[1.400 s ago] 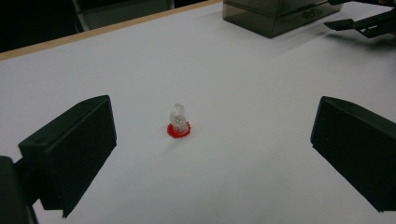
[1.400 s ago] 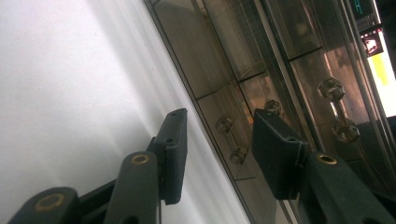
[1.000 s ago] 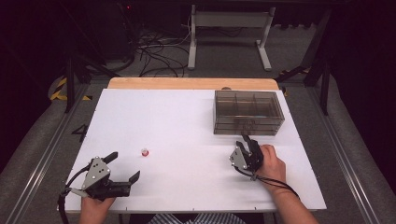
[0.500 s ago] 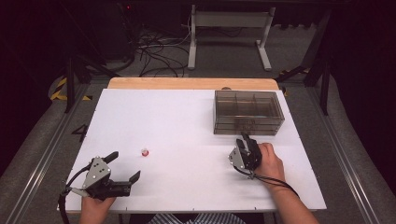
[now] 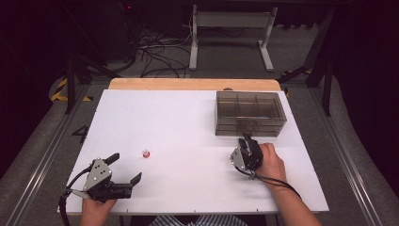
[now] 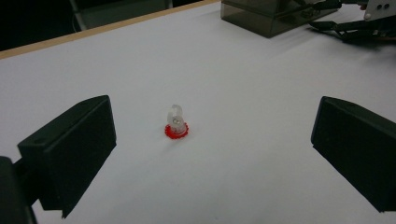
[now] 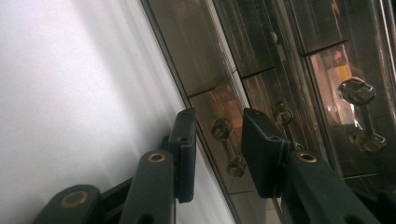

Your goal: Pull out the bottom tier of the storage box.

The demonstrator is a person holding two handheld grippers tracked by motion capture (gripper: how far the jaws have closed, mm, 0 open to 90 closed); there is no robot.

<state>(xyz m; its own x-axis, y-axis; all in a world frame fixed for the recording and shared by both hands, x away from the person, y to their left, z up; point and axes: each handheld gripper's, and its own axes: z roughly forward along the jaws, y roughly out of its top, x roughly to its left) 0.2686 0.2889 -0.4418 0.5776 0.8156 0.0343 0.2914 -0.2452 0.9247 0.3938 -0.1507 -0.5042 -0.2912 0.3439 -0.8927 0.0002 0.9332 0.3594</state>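
in the high view the right gripper, at lower right of the frame, has edged a little closer to the smoked plastic organizer box than a second ago, and its tip now sits just beside the box's near wall. the left gripper at lower left has not moved, and the small red-based part lies where it did, on the white counter left of centre. so the pick-up looks not yet begun, and the right hand seems busy with the box first.

in the left gripper view the fingers are spread wide, with the part standing upright on its red base at mid-frame between them, farther off and untouched.

in the right gripper view the fingers stand a narrow gap apart, gripping nothing, right against the box. through its tinted compartments small knobbed metal pieces show; their count is unclear.
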